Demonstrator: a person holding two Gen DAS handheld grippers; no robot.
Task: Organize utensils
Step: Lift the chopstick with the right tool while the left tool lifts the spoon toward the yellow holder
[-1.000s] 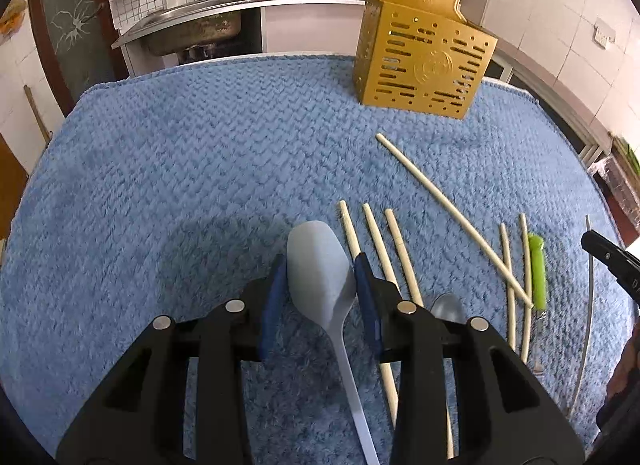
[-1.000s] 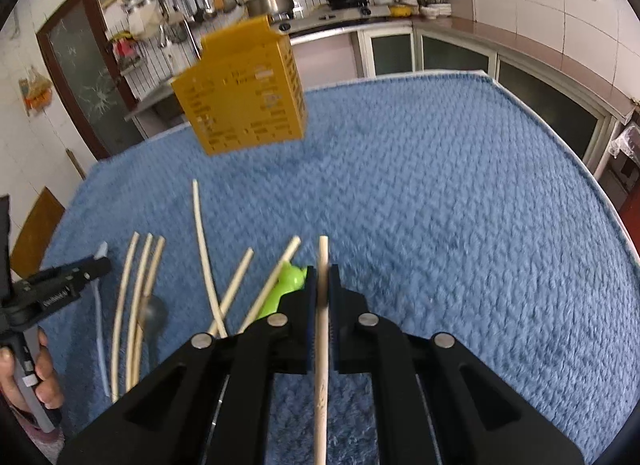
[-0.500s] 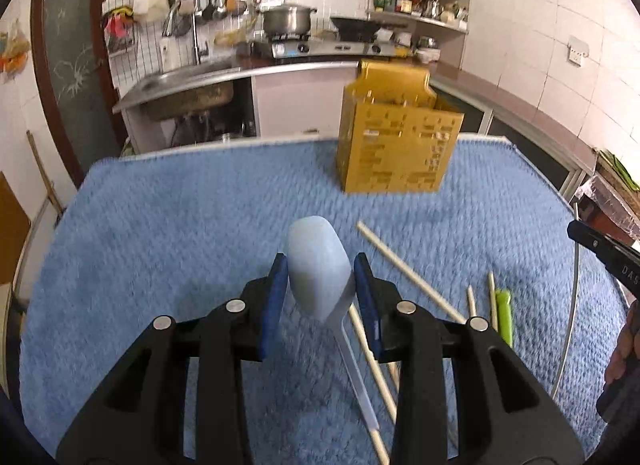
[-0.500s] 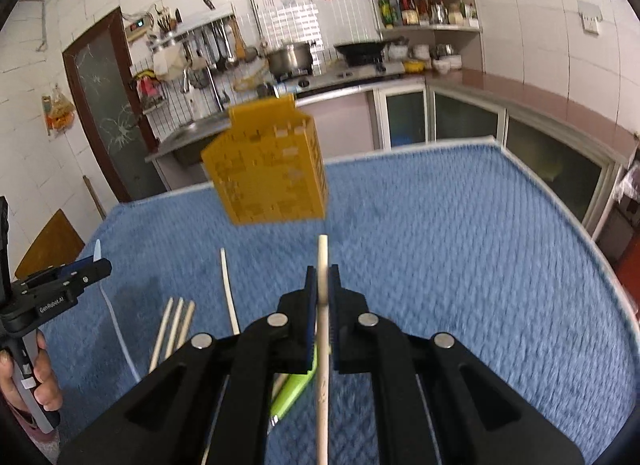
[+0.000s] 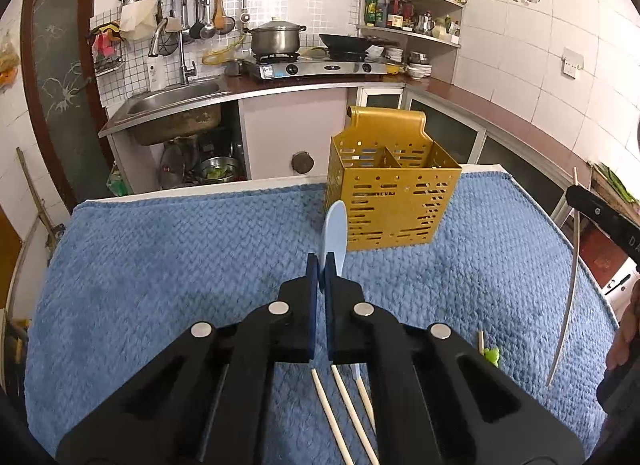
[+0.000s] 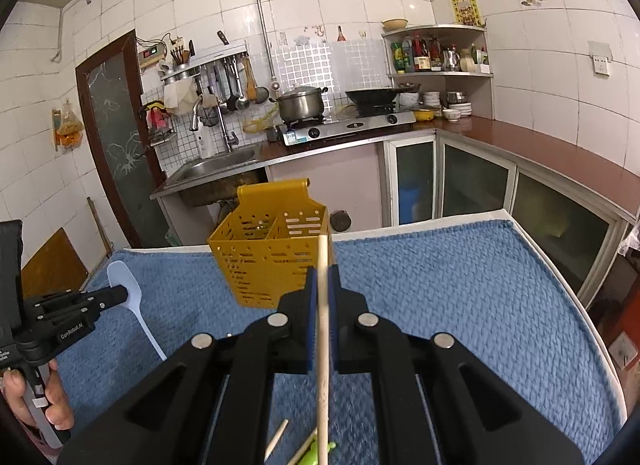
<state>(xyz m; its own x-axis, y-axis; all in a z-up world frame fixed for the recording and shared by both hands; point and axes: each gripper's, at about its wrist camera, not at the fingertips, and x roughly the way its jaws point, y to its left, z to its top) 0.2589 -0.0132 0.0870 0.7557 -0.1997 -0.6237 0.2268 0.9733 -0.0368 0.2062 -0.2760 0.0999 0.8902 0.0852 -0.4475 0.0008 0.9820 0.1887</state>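
Note:
My left gripper [image 5: 321, 265] is shut on a pale blue plastic spoon [image 5: 335, 225], whose bowl stands edge-on above the fingertips. In the right wrist view that gripper [image 6: 116, 297] holds the spoon [image 6: 125, 285] with its handle hanging down. My right gripper [image 6: 322, 273] is shut on a long wooden chopstick [image 6: 322, 345] that runs up between the pads. From the left wrist view the same chopstick [image 5: 570, 285] hangs at the right edge. The yellow slotted utensil caddy [image 5: 390, 201] stands ahead of both grippers, and its two compartments [image 6: 268, 265] show from above.
A blue knitted towel [image 5: 160, 265] covers the table. Three chopsticks [image 5: 332, 405] and a green-handled utensil [image 5: 492, 355] lie on it below my grippers. A hand [image 6: 36, 405] grips the left tool. Beyond the table's far edge are a sink and a stove.
Both grippers have risen off the towel with their loads. The left jaws have drawn together and the spoon has turned edge-on. The caddy's open top has come into view.

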